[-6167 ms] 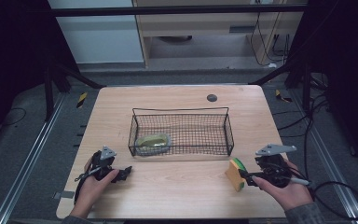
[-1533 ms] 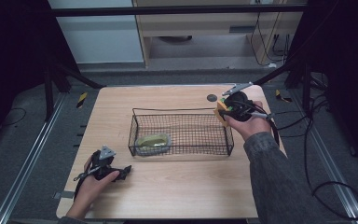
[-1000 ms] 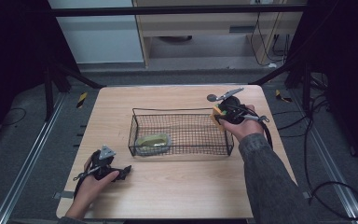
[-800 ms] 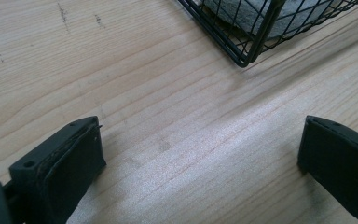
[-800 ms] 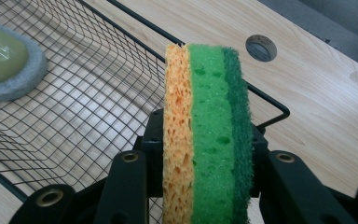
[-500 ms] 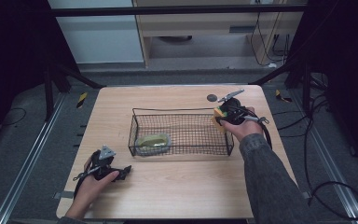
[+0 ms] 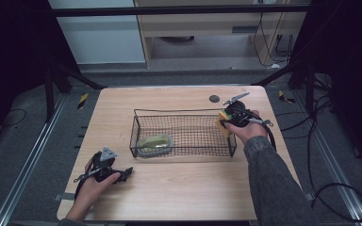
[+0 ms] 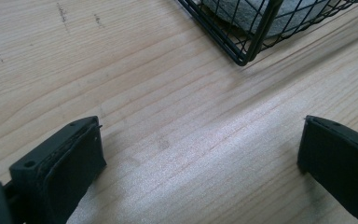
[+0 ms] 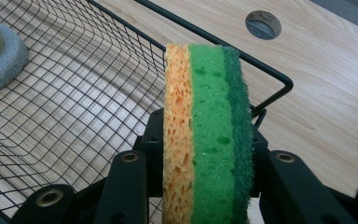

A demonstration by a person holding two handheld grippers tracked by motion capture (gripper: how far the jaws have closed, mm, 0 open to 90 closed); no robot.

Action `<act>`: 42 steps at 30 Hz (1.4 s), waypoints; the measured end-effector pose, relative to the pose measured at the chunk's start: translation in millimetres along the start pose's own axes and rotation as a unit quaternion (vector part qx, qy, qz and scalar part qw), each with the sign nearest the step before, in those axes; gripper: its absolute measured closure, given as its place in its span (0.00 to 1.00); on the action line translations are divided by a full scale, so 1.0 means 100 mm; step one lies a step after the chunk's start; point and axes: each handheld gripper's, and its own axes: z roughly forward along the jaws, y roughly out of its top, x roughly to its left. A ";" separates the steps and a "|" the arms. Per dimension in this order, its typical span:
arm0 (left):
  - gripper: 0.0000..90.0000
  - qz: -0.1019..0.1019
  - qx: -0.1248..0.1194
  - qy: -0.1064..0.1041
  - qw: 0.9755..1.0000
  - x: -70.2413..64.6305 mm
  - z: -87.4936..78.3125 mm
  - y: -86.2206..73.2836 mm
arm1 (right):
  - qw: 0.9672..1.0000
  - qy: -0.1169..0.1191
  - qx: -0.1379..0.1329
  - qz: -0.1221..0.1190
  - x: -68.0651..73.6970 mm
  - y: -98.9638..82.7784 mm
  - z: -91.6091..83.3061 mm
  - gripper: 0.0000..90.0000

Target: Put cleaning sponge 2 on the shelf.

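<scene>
The counter (image 7: 179, 197) carries a wire basket (image 7: 184, 134) at mid-frame, with a grey-rimmed green dish (image 7: 154, 142) already lying in its lower left corner. At the basket's right end, the right gripper (image 7: 230, 118) has its jaws clamped on the orange-and-green sponge (image 9: 208, 130), held on edge over the rim. Judging by this, carrying is done; lowering and release remain. At lower left, the left gripper (image 7: 122, 173) rests idle, jaws wide and empty.

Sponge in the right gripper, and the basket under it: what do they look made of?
The sponge looks like layered foam: an orange open-pored layer, a bright green layer, and a dark green fibrous scouring face, all matte. The basket looks like thin black-coated metal wire, a fine welded grid with a thicker rim rod; whether the coating is paint or plastic is not clear.
</scene>
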 end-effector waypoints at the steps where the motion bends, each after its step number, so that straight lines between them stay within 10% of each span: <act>1: 0.00 0.000 0.000 0.000 1.000 0.00 0.00 0.00 | 1.000 0.001 0.000 0.001 0.00 0.00 0.00 0.71; 42: 0.00 -0.002 0.000 0.002 1.000 -0.01 0.00 0.00 | 0.999 -0.007 0.030 -0.018 0.16 -0.05 0.31 0.71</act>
